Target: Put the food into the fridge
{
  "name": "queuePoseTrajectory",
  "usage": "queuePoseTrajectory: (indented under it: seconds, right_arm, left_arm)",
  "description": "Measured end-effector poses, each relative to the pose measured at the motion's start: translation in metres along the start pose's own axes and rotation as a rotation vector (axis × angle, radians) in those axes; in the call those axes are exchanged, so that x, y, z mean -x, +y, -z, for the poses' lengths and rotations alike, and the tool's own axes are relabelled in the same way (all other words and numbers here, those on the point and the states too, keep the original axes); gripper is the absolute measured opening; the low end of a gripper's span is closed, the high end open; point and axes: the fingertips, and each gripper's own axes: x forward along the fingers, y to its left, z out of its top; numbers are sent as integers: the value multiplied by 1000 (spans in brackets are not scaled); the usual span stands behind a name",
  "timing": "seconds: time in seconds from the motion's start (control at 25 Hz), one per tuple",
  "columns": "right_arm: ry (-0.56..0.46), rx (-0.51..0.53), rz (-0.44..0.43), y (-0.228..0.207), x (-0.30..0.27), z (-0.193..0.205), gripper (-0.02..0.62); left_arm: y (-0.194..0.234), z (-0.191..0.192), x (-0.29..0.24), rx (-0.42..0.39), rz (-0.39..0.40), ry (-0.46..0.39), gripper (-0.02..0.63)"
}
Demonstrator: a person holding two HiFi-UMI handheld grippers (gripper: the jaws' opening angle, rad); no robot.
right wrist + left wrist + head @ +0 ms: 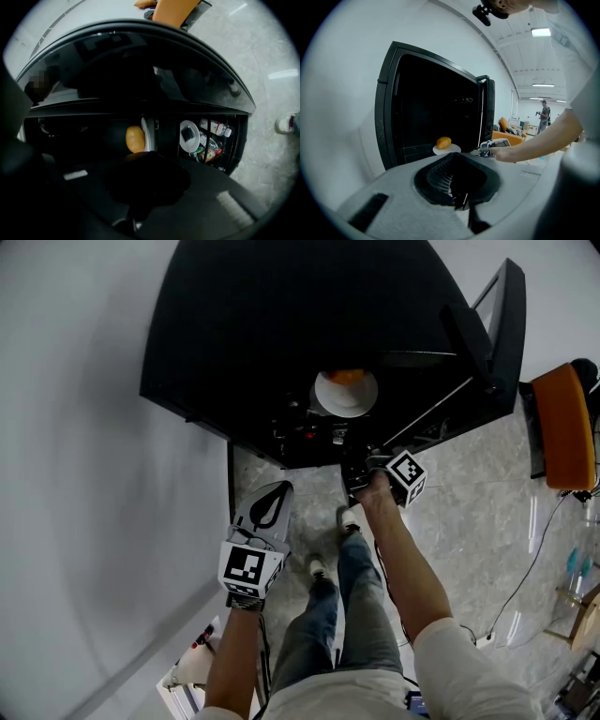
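A black fridge [281, 324] stands open, its door [502, 324] swung out to the right. Inside, an orange round food item [347, 376] lies on a white plate [345, 397]; the same food [444, 142] and plate [447, 150] show in the left gripper view, and the food [135, 139] in the right gripper view. My right gripper [364, 468] is at the fridge's front edge, just short of the plate, shut, with nothing seen between its dark jaws [140, 164]. My left gripper [279, 489] hangs back over the floor, shut and empty [459, 199].
The door shelf [234, 140] holds bottles [215, 127] and a white round lid [189, 136]. A white wall [84, 474] runs along the left. An orange chair [564, 423] stands at the right, cables [534, 559] cross the floor, and a person [543, 115] stands far off.
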Motion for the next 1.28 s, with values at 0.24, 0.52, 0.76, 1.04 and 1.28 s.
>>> queuePoseTrajectory:
  seconds: [0.24,0.52,0.76,1.04,1.28]
  right_arm:
    - [84,101,14,12,23,16,0]
    - [209,301,-21,59,68,49,0]
    - [288,508,-78,108,100,68,0]
    - [329,773,-174,183,145,85,0]
    - [326,1164,-265,248,184,105,0]
  left_arm:
    - [-5,-8,3,-7,-5,-7,3]
    - [-21,-40,18,-60,8,-25,3]
    - [-30,-83,33,-108,-3,-79,3]
    - [-49,-122,57,-147,8,-112,3]
    - [-68,-159,77,-198,28,-128,4]
